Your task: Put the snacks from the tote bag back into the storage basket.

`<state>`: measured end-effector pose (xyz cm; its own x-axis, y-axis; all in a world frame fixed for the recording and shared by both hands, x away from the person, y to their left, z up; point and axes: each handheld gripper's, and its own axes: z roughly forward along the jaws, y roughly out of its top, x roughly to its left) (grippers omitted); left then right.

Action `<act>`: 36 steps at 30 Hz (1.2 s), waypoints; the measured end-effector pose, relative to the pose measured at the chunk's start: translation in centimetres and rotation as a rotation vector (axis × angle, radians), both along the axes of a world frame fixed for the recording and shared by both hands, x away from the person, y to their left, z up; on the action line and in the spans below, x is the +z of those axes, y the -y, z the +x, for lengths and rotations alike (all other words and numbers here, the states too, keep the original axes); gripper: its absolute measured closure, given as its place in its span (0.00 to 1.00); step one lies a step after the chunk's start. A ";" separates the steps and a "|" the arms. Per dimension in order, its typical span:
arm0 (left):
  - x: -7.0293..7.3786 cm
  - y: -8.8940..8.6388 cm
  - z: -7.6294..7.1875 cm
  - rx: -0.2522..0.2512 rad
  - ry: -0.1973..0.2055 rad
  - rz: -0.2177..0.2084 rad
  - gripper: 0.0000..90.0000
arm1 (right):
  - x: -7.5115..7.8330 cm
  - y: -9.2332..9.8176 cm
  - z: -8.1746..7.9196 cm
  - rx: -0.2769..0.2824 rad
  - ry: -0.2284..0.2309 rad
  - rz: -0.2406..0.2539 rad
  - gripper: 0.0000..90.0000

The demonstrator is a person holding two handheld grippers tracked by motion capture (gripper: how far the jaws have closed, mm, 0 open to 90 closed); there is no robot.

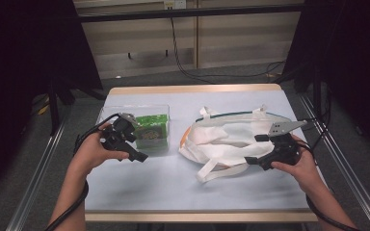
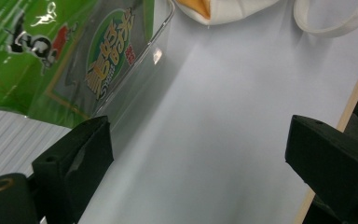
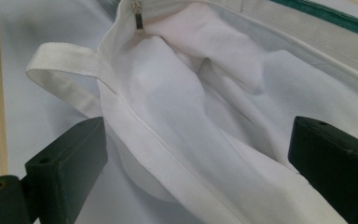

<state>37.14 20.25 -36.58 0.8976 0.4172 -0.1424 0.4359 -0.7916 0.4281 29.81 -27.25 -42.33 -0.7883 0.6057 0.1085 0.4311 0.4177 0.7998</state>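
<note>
both tongs, left (image 1: 136, 150) and right (image 1: 255, 154), were released and held nothing. green packet (image 1: 150, 131) sat in clear box (image 1: 107, 113) beside white bag (image 1: 231, 139); probably the bag mouth should be widened first.

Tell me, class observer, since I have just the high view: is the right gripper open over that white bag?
Observer: Yes. In the right gripper view the right gripper stands wide apart above the white bag, whose mouth gapes.
Operator: Any fastening on the bag?
Observer: A metal zip pull hangs at its rim.
Operator: And the left gripper?
Observer: The left gripper is open too, beside the clear box holding a green packet.
</note>
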 end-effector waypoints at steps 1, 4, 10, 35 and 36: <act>-0.2 0.2 -0.3 0.041 -0.004 -0.033 0.08 | 0.0 0.0 0.0 0.001 -0.001 0.001 0.04; -0.4 0.0 -0.3 0.006 0.000 -0.013 0.08 | 0.1 0.0 0.0 -0.001 0.000 0.002 0.04; -0.9 0.2 -0.7 0.005 0.000 -0.022 0.08 | 0.1 0.2 0.0 -0.003 0.003 0.006 0.04; -3.0 1.8 -1.9 0.018 0.013 -0.091 0.08 | 0.1 0.2 -0.1 -0.006 0.006 0.004 0.04; -3.0 1.9 -1.9 0.020 0.011 -0.090 0.08 | 0.1 0.2 -0.1 -0.005 0.005 0.005 0.04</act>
